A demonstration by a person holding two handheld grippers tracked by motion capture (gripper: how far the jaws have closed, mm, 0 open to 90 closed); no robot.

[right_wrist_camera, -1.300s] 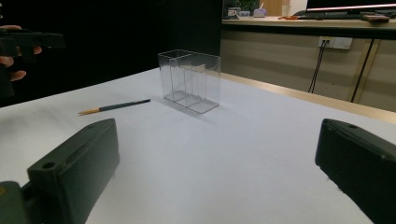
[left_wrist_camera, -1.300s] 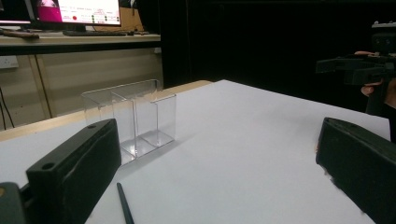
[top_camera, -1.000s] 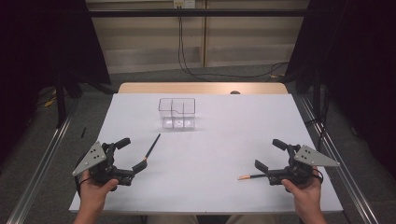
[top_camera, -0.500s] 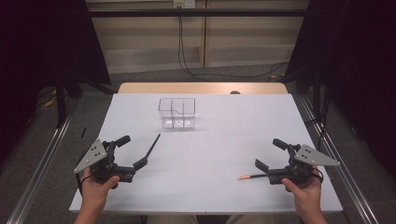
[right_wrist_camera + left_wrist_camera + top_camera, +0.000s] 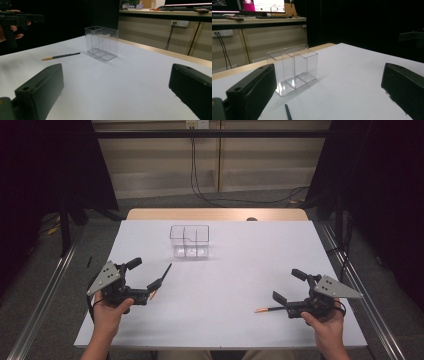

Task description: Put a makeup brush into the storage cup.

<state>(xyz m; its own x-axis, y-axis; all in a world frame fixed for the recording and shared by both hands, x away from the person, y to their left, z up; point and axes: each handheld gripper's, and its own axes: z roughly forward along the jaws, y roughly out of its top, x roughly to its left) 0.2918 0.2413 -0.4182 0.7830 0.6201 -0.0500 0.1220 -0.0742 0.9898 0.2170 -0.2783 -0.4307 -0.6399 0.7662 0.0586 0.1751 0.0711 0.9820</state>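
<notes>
White table (image 5: pixel 225 285), gripper-hidden pencil (image 5: pixel 161 281) end

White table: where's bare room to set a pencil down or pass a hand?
The white table is bare right of the clear plastic divided organizer and across the middle between the dark pencil by the left gripper and the right gripper.

Two dark pencils lie flat on the white table. The left pencil (image 5: pixel 161 280) points at a slant toward the clear box (image 5: pixel 189 241), near the left gripper. The right pencil (image 5: pixel 269 309), with an orange tip, lies almost crosswise just beside the right gripper.
</notes>
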